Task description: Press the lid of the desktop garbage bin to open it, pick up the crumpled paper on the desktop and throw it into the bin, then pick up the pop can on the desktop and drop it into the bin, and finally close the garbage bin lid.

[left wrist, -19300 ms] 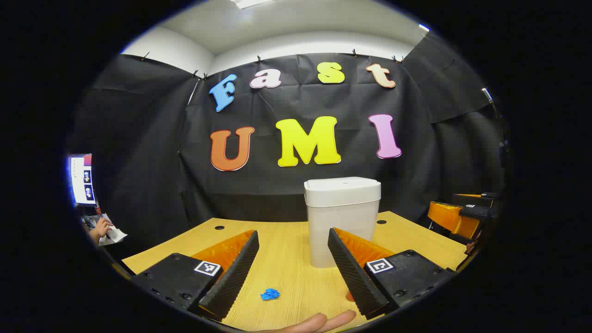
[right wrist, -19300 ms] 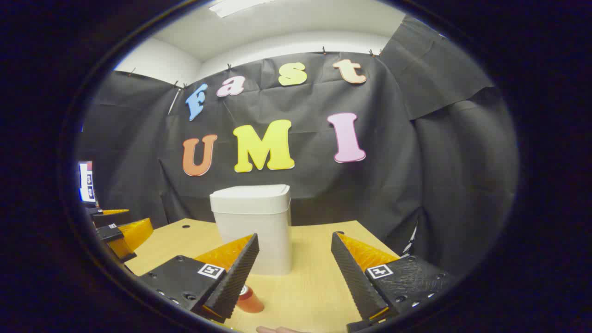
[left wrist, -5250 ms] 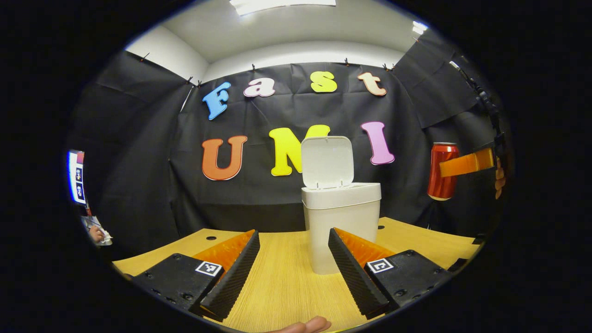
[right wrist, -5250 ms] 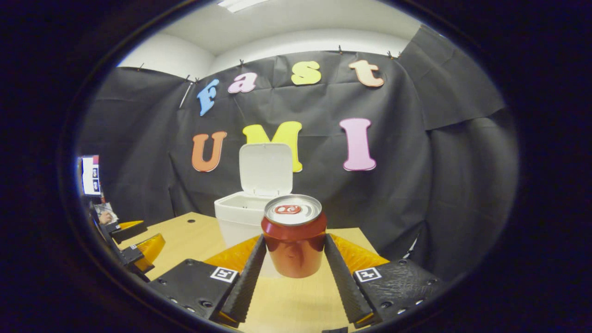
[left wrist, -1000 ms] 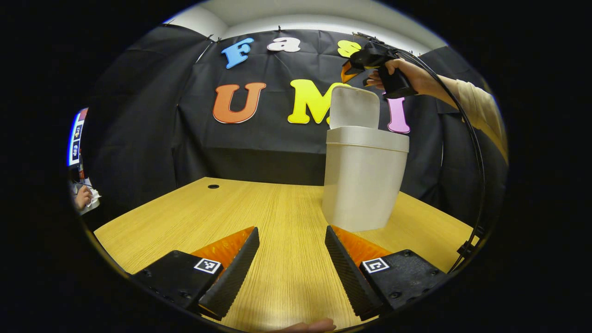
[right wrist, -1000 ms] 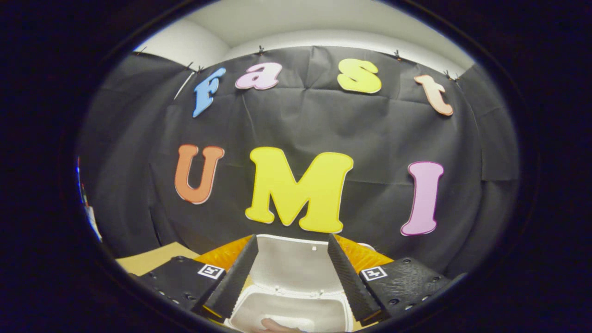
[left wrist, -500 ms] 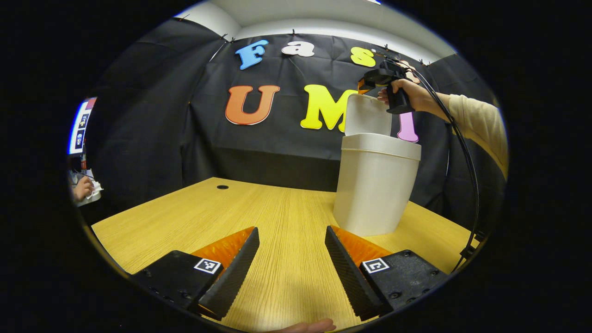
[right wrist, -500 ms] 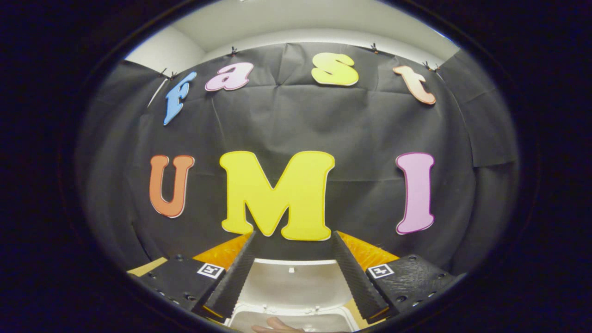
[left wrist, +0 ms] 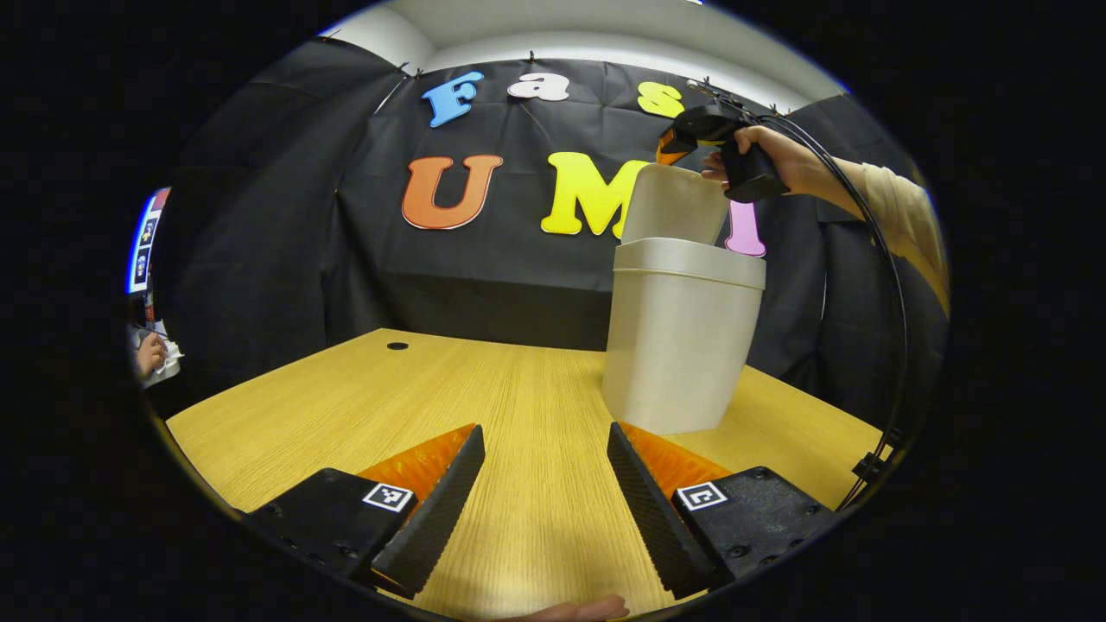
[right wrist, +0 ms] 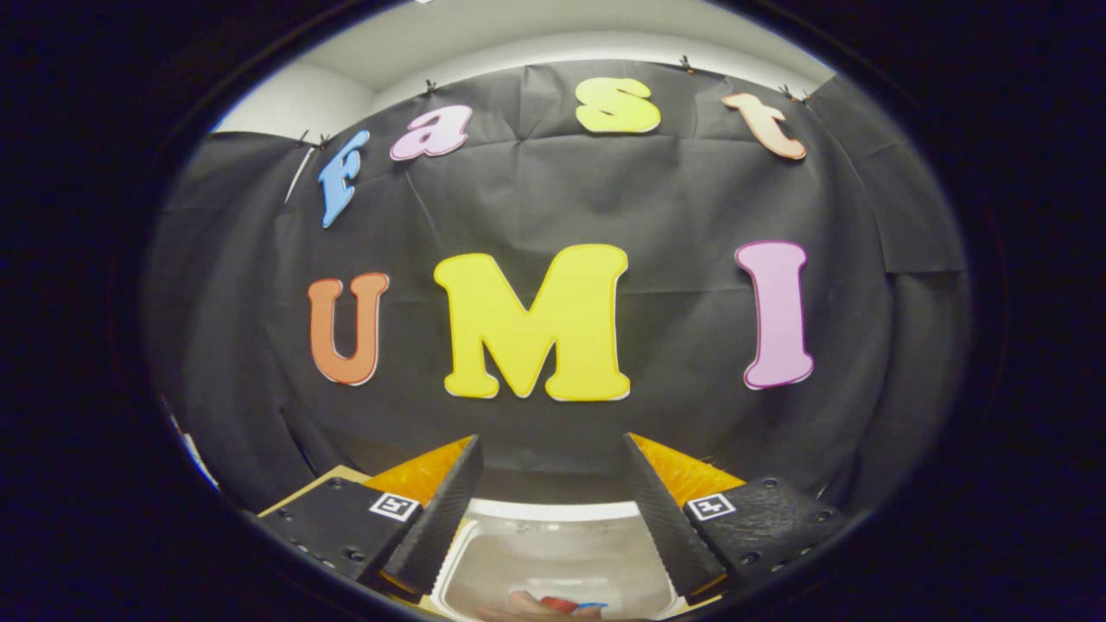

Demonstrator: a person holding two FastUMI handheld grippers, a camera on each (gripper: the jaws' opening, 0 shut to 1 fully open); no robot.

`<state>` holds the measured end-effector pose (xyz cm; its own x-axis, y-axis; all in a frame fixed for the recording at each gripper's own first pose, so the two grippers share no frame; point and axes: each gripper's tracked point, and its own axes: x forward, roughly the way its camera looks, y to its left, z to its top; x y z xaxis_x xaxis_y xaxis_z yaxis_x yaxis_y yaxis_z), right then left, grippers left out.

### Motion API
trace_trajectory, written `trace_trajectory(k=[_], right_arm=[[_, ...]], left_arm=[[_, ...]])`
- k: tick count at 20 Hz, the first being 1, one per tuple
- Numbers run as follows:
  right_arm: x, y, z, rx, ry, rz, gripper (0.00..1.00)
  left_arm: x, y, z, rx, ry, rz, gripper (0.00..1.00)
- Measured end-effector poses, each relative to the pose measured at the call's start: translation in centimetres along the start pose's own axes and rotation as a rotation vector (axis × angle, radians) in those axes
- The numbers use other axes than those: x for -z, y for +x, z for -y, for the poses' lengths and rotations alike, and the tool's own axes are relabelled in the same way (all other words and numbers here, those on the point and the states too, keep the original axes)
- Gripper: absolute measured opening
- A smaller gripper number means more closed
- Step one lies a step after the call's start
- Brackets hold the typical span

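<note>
- In the left gripper view we see the white desktop garbage bin (left wrist: 678, 341) standing upright on the wooden desktop (left wrist: 432, 406), toward the far right of the surface.
- Its lid (left wrist: 675, 204) is raised and tilted over the back of the bin's rim, so the bin is open.
- In the right gripper view we look down past the lid's upper edge (right wrist: 553, 511) into the bin; at the bottom edge of that view we make out a red object and a bit of blue inside the bin. They are too cropped for us to name with certainty.
- The right gripper (left wrist: 670, 149) sits at the top edge of the raised lid in the left gripper view, held by a hand (left wrist: 778, 160) with a light sleeve (left wrist: 899, 216) and a black cable (left wrist: 890, 285) trailing down to the right. We cannot tell from that view whether it touches the lid.
- In its own view, the right gripper (right wrist: 553, 505) has its jaws spread wide with nothing between them; they stand above the lid.
- The left gripper (left wrist: 544, 510) is low over the near part of the desktop, jaws spread wide and holding nothing, with bare wood between the fingers. The bin stands just beyond its right finger (left wrist: 648, 501).
- A small round hole (left wrist: 397, 346) marks the far left of the desktop.
</note>
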<state>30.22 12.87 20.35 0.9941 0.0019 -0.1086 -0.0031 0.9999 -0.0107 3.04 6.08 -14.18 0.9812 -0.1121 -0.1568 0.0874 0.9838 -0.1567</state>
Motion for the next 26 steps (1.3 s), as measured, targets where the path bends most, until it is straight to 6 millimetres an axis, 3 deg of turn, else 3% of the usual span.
trace_trajectory(k=[5,12,15,18,26], right_arm=[[4.9,-1.6,2.1,-0.012,-0.001,-0.129,0.96],[11.3,-2.0,2.9,-0.065,0.012,-0.248,0.97],[12.1,-2.2,2.7,-0.042,-0.018,-0.232,0.94],[13.7,-2.7,2.6,-0.013,-0.020,-0.250,0.98],[14.4,-6.4,2.2,0.038,-0.010,-0.193,0.98]], left_arm=[[0.2,0.1,1.8,0.008,0.030,-0.001,0.95],[0.9,0.8,4.0,0.034,0.079,-0.016,0.95],[1.7,0.9,4.1,0.040,0.089,-0.038,0.95],[0.9,0.5,3.2,0.006,0.118,-0.017,0.95],[2.0,0.9,2.8,0.010,0.094,-0.026,0.95]])
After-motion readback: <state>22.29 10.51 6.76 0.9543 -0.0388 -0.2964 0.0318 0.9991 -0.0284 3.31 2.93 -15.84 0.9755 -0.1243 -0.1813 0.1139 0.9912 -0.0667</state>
